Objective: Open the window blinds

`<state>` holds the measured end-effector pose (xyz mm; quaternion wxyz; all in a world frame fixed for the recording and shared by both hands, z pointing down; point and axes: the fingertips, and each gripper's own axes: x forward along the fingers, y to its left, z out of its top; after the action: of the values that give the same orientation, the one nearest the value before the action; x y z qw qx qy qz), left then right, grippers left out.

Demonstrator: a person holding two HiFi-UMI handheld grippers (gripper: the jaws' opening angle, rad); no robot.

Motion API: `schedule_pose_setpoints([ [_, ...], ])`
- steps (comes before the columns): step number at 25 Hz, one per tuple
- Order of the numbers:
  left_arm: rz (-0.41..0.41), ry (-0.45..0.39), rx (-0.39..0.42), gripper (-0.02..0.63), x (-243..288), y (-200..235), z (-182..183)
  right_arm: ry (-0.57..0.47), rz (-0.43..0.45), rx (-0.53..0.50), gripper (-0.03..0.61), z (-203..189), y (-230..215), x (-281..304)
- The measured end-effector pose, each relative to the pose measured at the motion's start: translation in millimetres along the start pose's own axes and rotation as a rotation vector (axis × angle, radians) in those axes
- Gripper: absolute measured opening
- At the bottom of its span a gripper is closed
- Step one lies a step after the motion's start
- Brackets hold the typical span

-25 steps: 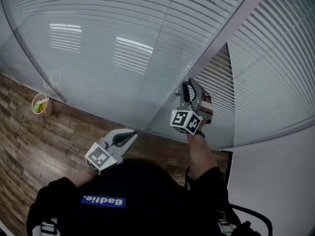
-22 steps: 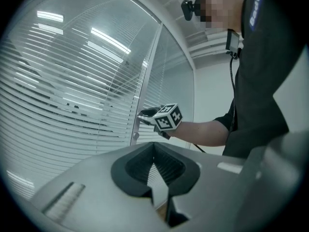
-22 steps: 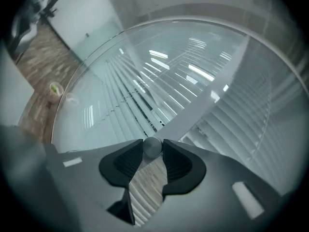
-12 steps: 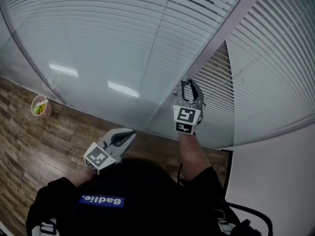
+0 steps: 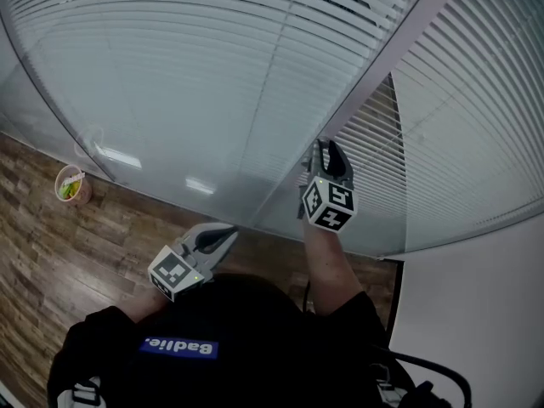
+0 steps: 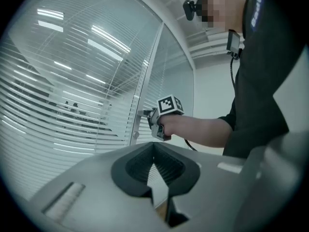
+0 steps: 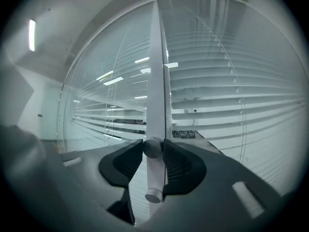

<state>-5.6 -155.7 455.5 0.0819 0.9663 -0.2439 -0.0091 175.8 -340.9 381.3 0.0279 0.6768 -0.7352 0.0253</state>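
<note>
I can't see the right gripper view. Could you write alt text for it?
The right gripper clamps its dark jaws on a pale cylindrical knob sticking out from a vertical window frame post. On both sides of the post hang horizontal blinds, with gaps showing between their slats.

Tally: two grippers (left gripper (image 5: 229, 233), right gripper (image 5: 327, 146)), one knob (image 7: 152, 147), one frame post (image 5: 416, 19), one floor cup (image 5: 71, 185), two blinds (image 5: 195, 66), possibly a third.
</note>
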Motion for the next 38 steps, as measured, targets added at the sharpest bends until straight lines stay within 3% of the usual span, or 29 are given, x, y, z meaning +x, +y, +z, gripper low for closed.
schedule_pose_setpoints([
  [5,-0.002,0.0,-0.008,0.0,1.3,0.4,-1.8,0.006,0.021,0.128,0.133,-0.4,-2.8,1.7],
  [8,0.001,0.004,-0.008,0.0,0.5,-1.0,-3.9,0.024,0.037,0.05,0.14,-2.1,-0.1,0.4],
  [12,0.003,0.007,-0.008,0.0,1.3,-2.5,-3.5,0.045,0.058,-0.284,0.187,-1.2,10.4,-2.2],
  [19,0.0,0.013,-0.018,0.0,1.2,-7.1,-6.8,0.062,0.016,-1.158,0.196,-5.8,28.2,-6.1],
  [22,0.002,0.016,-0.017,0.0,3.4,-8.0,-8.6,0.072,-0.003,-1.348,0.172,-12.0,26.6,-3.0],
  [25,0.006,0.021,-0.017,0.0,3.4,-8.0,-10.6,0.088,-0.014,-1.374,0.156,-16.0,22.1,-1.3],
  [29,0.005,0.021,-0.018,0.0,3.4,-8.8,-10.9,0.082,-0.022,-1.328,0.127,-13.6,21.0,-1.0],
  [31,0.005,0.022,-0.016,0.0,3.5,-8.8,-11.1,0.073,-0.019,-1.252,0.127,-12.8,20.7,-1.2],
  [35,0.009,0.024,-0.011,0.0,2.8,-7.7,-10.7,0.055,-0.013,-1.002,0.127,-10.2,18.7,-0.3],
  [38,0.013,0.027,-0.011,0.0,1.6,-6.3,-10.8,0.046,-0.018,-0.896,0.127,-9.4,17.5,0.1],
])
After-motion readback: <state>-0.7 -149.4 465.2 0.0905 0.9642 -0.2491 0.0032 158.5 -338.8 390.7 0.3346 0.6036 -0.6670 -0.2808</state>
